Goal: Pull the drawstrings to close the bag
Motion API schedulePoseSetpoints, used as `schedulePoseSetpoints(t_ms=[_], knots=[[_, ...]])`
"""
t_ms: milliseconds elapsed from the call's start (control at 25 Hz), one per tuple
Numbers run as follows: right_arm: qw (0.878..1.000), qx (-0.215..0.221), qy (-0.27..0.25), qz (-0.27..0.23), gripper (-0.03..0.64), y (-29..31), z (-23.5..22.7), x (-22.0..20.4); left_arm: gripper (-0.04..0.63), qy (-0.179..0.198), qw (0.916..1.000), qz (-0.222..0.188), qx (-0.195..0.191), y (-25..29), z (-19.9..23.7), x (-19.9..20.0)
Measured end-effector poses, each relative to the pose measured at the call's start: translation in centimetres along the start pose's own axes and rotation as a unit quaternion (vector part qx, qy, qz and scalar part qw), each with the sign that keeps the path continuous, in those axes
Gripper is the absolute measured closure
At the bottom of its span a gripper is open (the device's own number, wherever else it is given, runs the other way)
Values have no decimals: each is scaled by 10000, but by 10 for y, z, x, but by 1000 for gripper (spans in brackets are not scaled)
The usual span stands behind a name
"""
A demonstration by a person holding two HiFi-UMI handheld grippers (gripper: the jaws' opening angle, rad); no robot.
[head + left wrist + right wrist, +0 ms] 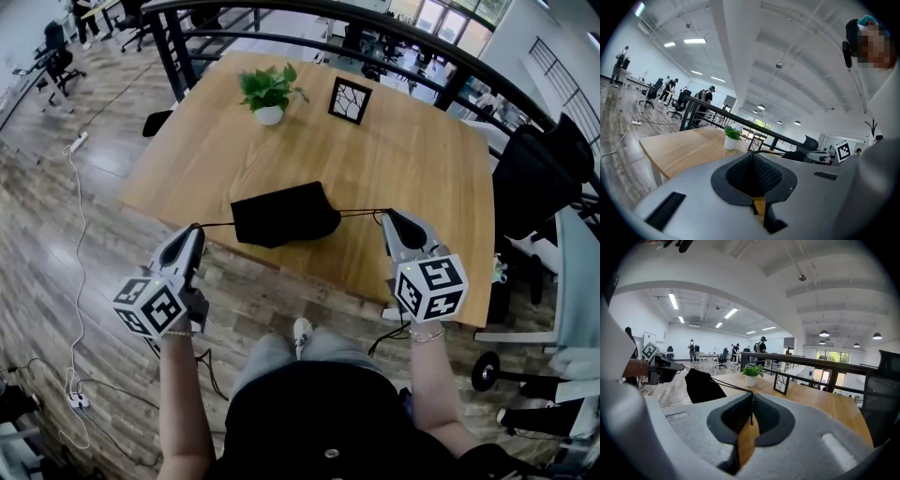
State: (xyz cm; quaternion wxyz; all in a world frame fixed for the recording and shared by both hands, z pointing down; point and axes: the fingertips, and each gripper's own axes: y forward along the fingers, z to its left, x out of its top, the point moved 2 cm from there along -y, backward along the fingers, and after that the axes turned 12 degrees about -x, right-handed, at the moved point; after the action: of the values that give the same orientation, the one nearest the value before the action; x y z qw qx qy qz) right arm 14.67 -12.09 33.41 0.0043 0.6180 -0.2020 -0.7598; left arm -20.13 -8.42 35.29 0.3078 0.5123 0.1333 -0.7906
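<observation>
A black drawstring bag [284, 214] hangs over the near edge of the wooden table [422, 159], stretched between my two grippers. Its left drawstring [216, 225] runs taut to my left gripper [195, 230], which is shut on it. Its right drawstring [361, 212] runs taut to my right gripper [389, 217], also shut on the cord. In the right gripper view the cord leaves the closed jaws [752, 397] and leads to the bag [704, 386]. In the left gripper view the jaws [752, 154] are closed, with a thin cord [771, 153] leading off to the right.
A potted plant [268, 94] and a small picture frame [350, 100] stand at the far side of the table. A black office chair [539, 178] is to the right. A dark railing runs behind the table. A cable and power strip [77, 142] lie on the wooden floor at left.
</observation>
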Motion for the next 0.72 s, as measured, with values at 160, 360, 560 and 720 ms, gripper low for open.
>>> schedulePoseSetpoints(t_ms=[160,360,560,720], knots=[[10000,-35,10,-1,606,2,-4,1,581,24,10000,-13,55,-2,4,1],[9999,-95,27,20,606,2,-11,0,581,45,10000,-4,82,-3,6,3],[9999,-155,69,36,606,2,-17,0,581,8,9999,-28,145,-6,10,2],[9998,-177,80,62,606,4,-21,-1,581,-17,9998,-38,188,-6,13,2]])
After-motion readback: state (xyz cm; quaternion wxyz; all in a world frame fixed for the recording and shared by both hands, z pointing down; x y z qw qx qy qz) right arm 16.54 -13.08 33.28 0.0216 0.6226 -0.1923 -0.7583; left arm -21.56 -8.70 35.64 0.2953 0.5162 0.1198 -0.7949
